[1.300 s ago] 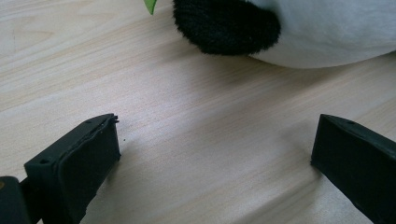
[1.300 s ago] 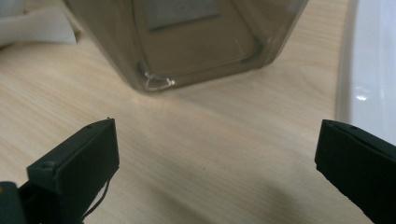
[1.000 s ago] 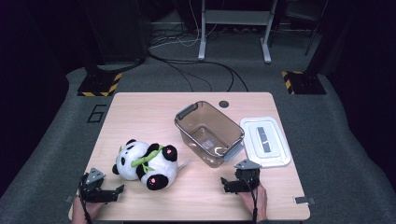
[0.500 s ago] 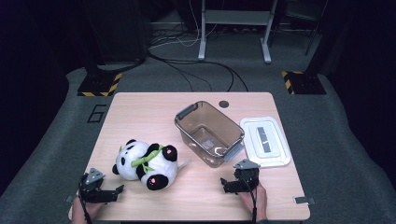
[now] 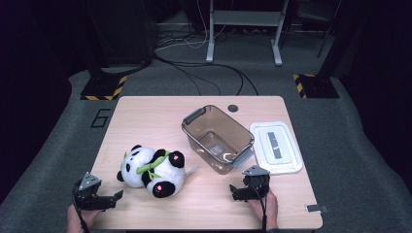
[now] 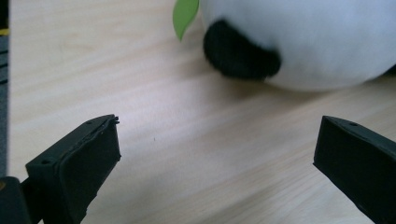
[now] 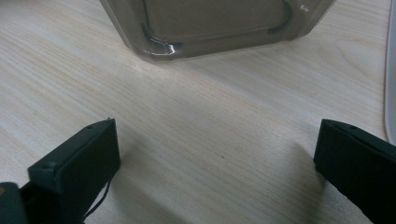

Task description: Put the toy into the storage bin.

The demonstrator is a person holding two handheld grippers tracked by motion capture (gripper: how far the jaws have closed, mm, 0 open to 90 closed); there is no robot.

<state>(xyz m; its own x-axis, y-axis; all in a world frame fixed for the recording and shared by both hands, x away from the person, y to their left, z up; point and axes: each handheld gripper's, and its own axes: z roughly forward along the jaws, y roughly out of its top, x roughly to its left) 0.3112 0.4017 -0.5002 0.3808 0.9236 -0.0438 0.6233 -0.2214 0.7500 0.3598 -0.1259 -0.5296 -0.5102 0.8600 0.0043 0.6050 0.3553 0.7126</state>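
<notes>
Near the tabletop's front-left corner, the left gripper point(image 5: 116, 196) faces the panda toy point(image 5: 153, 167), jaws spread to take it. The right gripper point(image 5: 234, 191), also spread, waits before the empty bin point(image 5: 217, 138).

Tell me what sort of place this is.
Probably a lab or studio recording bay: a lone wooden table on grey carpet, hazard-striped stand bases, loose floor cables and dark surroundings.
</notes>
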